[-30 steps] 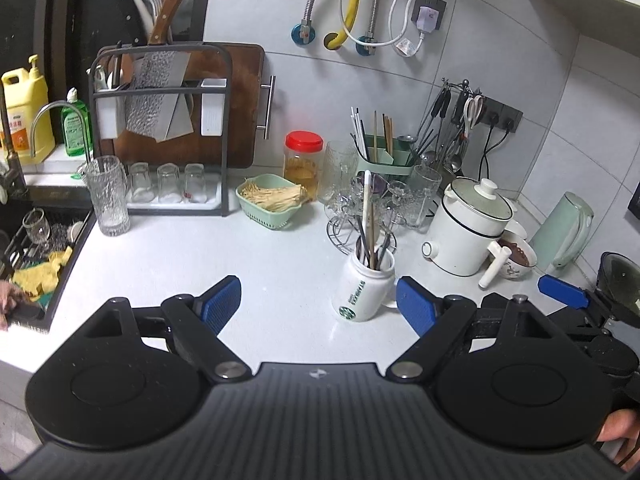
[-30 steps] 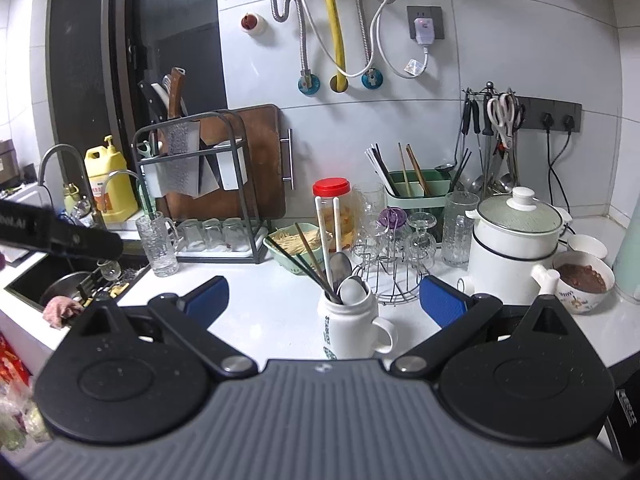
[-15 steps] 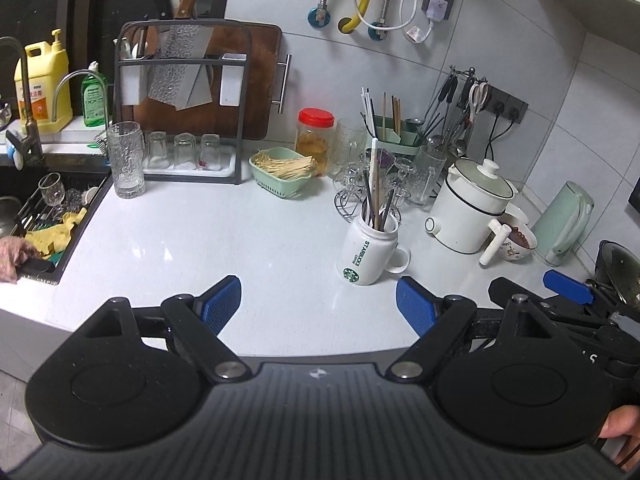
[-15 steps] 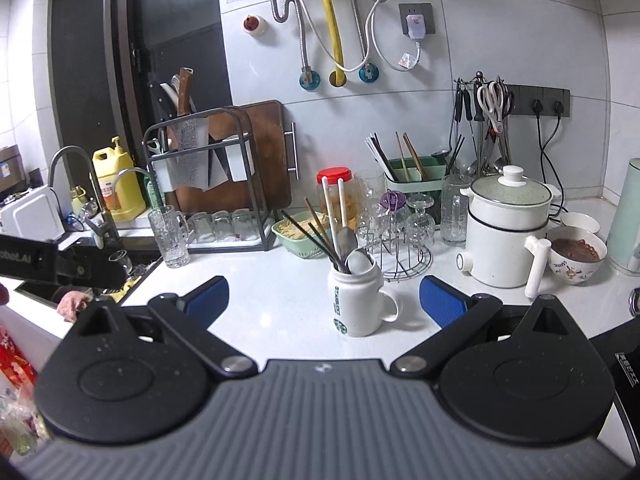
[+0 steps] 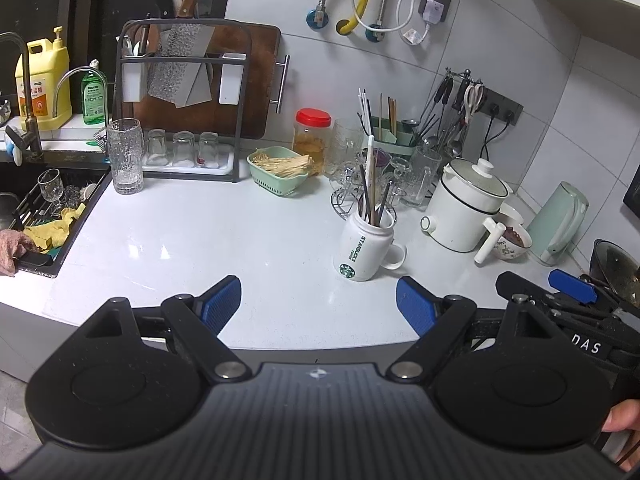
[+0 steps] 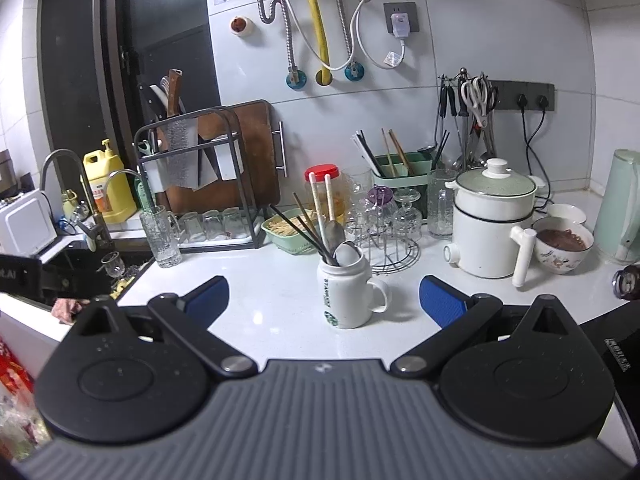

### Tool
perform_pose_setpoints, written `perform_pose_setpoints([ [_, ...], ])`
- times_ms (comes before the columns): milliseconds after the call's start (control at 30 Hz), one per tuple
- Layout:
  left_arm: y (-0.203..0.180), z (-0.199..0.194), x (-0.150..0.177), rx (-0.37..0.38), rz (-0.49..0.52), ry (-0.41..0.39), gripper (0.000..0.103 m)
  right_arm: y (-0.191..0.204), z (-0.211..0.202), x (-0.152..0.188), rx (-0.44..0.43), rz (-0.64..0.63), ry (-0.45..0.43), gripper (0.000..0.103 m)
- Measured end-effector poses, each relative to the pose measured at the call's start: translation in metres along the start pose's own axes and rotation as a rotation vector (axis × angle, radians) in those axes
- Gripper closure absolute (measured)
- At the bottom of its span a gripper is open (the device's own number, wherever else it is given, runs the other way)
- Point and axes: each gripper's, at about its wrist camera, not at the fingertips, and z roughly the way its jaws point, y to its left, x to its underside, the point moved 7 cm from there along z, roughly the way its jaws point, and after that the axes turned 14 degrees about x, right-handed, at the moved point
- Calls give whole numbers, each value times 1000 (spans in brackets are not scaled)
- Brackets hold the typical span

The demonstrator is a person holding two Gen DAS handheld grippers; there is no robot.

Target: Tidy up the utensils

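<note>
A white Starbucks mug [image 5: 366, 248] stands on the white counter [image 5: 208, 236], holding chopsticks and spoons [image 5: 372, 192]. It also shows in the right wrist view [image 6: 346, 294] with its utensils [image 6: 326, 228]. A green utensil caddy [image 6: 396, 172] with chopsticks stands at the back wall. My left gripper [image 5: 318, 300] is open and empty, hovering at the counter's front edge, short of the mug. My right gripper [image 6: 324, 298] is open and empty, with the mug seen between its fingers but farther back. The right gripper's blue fingertip [image 5: 570, 280] shows in the left wrist view.
A white electric pot [image 6: 494, 220], a bowl of brown food [image 6: 562, 244] and a pale green kettle [image 6: 620, 204] stand right. A wire glass stand [image 6: 390, 236], a green basket [image 6: 288, 232], a red-lidded jar [image 6: 322, 192], a knife rack with glasses [image 6: 208, 184] stand behind. The sink [image 5: 36, 208] is left.
Both grippers have drawn back from the mug toward the counter's front edge, so the mug looks smaller and farther away. Both stay open.
</note>
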Motion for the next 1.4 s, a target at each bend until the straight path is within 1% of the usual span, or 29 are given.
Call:
perform_pose_setpoints([
  [400, 2, 1, 7, -18, -4, -6, 15, -1, -2, 2, -12, 6, 1, 0],
  [600, 7, 5, 12, -19, -25, -28, 15, 2, 2, 9, -21, -10, 0, 0],
  [867, 14, 12, 15, -36, -30, -50, 15, 8, 13, 8, -50, -15, -17, 0],
  [1000, 16, 14, 17, -42, -32, -48, 15, 10, 16, 8, -61, -14, -17, 0],
  [1400, 16, 18, 20, -36, -29, -35, 15, 5, 20, 15, -50, 3, 7, 0],
])
